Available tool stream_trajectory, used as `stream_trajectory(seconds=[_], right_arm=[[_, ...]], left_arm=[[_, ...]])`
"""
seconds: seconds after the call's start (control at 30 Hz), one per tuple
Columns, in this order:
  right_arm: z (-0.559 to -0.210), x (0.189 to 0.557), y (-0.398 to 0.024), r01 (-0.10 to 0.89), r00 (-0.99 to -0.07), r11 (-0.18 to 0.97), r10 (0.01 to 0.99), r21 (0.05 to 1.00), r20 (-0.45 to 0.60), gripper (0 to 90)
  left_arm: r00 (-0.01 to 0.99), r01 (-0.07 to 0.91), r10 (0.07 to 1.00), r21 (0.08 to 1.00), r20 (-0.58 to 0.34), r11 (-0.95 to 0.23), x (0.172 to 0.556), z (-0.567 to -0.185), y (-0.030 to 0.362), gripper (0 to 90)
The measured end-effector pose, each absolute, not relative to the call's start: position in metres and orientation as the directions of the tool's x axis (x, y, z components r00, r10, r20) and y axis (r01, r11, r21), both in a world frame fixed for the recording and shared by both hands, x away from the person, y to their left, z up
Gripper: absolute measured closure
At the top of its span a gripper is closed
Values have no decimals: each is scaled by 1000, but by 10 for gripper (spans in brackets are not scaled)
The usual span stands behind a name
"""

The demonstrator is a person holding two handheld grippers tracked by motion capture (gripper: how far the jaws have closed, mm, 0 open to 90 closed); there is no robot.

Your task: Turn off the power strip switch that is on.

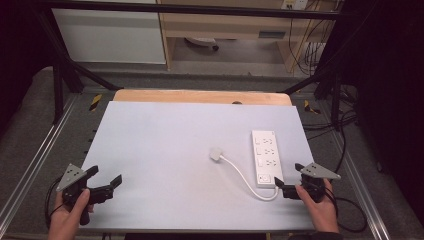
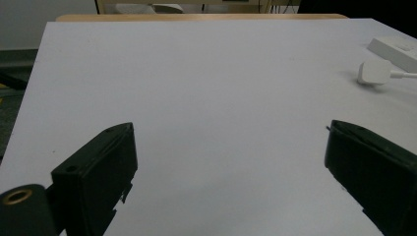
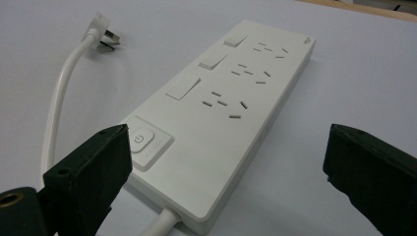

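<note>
A white power strip (image 1: 265, 157) (image 3: 231, 108) lies lengthwise at the right of the pale table top (image 1: 175, 150), with three socket rows, small switches and a power button at its near end. Its white cord (image 1: 245, 180) (image 3: 61, 103) curves left to a white plug (image 1: 216, 153) (image 3: 101, 30) (image 2: 372, 73) lying loose on the table. My right gripper (image 1: 290, 181) (image 3: 226, 172) is open just short of the strip's near end, jaws apart and holding nothing. My left gripper (image 1: 105, 176) (image 2: 231, 172) is open near the front left corner, over bare table.
A wooden strip (image 1: 200, 96) edges the table's far side. Metal frame rails (image 1: 45, 145) run along both sides, with dark cables (image 1: 345, 145) on the floor at the right. A white cabinet (image 1: 110, 35) and wooden shelving (image 1: 225, 25) stand beyond.
</note>
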State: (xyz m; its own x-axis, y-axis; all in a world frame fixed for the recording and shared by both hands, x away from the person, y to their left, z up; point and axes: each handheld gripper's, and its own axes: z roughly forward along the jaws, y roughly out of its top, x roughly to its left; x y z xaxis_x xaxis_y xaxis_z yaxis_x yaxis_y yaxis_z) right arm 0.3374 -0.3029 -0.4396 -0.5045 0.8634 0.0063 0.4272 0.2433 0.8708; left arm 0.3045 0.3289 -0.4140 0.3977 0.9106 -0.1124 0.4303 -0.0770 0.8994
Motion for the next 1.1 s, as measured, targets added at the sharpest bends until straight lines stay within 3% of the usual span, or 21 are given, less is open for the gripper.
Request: stream_trajectory(seconds=[1.1], right_arm=[[-411, 335, -284, 355, -427, 166, 904, 920, 2, 27]], left_arm=[[406, 443, 905, 894, -126, -74, 307, -414, 325, 53]])
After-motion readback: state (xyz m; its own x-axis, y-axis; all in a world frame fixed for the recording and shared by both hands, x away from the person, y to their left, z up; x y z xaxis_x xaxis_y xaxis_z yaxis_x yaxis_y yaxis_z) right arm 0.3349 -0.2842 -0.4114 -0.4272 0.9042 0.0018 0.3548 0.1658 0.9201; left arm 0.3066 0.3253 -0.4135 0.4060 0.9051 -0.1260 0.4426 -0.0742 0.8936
